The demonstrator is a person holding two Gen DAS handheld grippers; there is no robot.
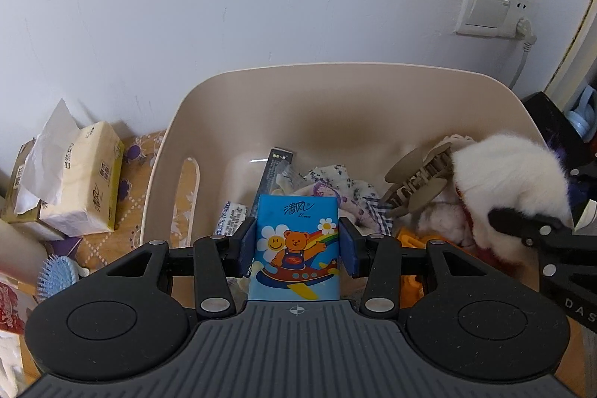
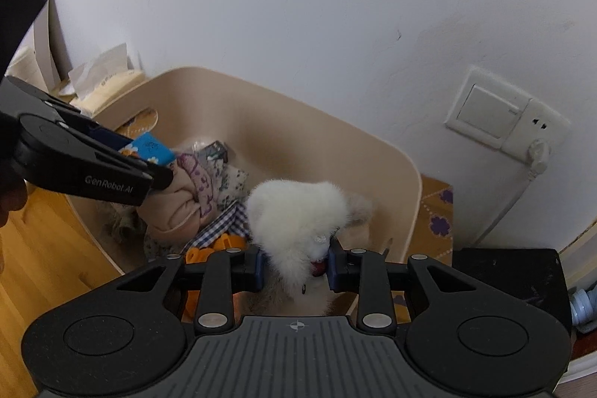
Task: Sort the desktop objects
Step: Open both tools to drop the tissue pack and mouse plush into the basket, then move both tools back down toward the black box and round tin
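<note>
My left gripper is shut on a blue tissue pack with a cartoon bear, held over the beige plastic bin. The pack also shows in the right wrist view, with the left gripper beside it. My right gripper is shut on a white fluffy plush toy over the bin's right side; the toy also shows in the left wrist view. Inside the bin lie a beige hair claw, floral cloth, an orange item and a dark packet.
A yellow tissue pack and a blue hairbrush lie left of the bin on a patterned cloth. A wall switch and plugged socket are behind. A black box stands to the right. Wooden tabletop shows at left.
</note>
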